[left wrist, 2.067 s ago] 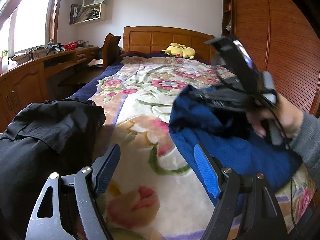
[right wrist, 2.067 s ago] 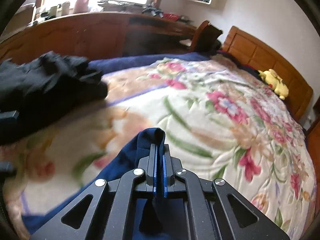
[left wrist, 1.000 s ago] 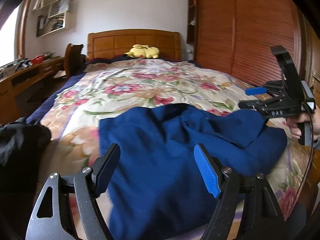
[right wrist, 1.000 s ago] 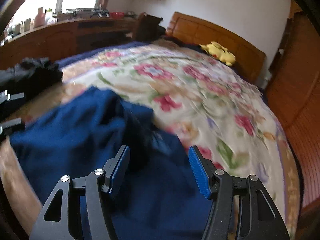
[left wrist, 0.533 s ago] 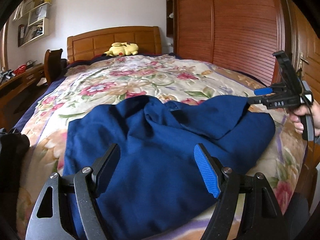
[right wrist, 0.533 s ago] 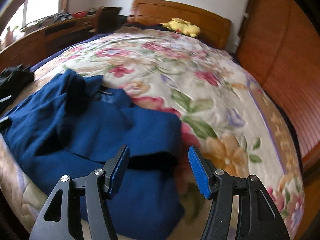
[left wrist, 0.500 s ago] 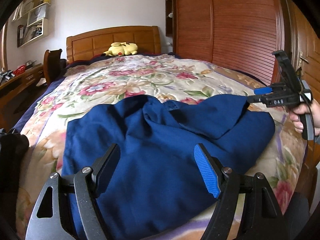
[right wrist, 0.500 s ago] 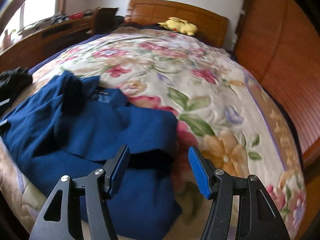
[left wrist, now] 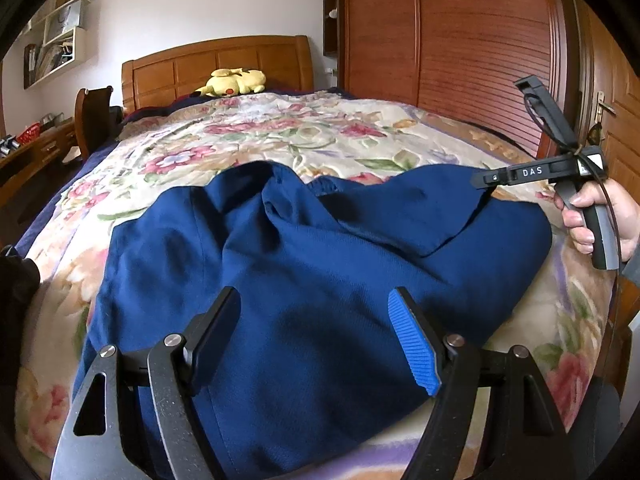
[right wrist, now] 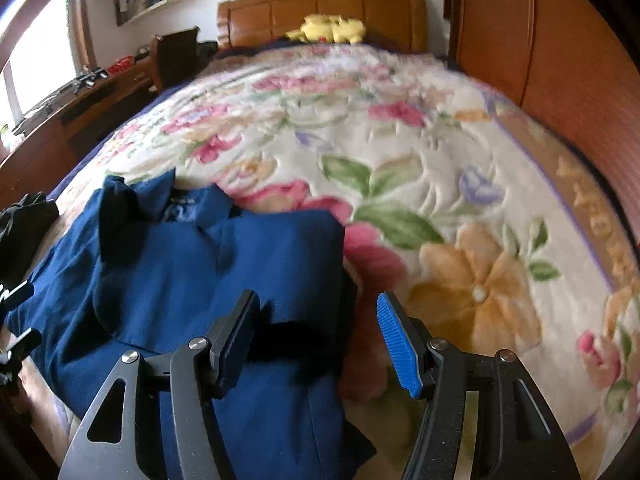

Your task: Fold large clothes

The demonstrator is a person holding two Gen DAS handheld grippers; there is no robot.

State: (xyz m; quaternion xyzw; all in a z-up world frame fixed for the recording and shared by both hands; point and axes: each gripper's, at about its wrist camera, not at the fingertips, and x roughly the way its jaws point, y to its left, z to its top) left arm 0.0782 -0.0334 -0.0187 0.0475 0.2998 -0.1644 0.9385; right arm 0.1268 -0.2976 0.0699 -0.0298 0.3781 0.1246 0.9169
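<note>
A large dark blue garment lies crumpled on the floral bedspread near the foot of the bed. It also shows in the right wrist view, with a folded flap on top. My left gripper is open and empty, hovering over the garment's near edge. My right gripper is open and empty over the garment's right edge. In the left wrist view the right gripper appears at the right, held by a hand, its tip at the garment's far right corner.
A black garment lies at the bed's left edge. A yellow plush toy rests by the wooden headboard. A wooden wardrobe runs along the right. A desk and chair stand on the left.
The right gripper, earlier shut on the blue garment, dropped it on the bed and opened. Both views swung right from the black garment; in the last half second the right gripper shifted slightly right.
</note>
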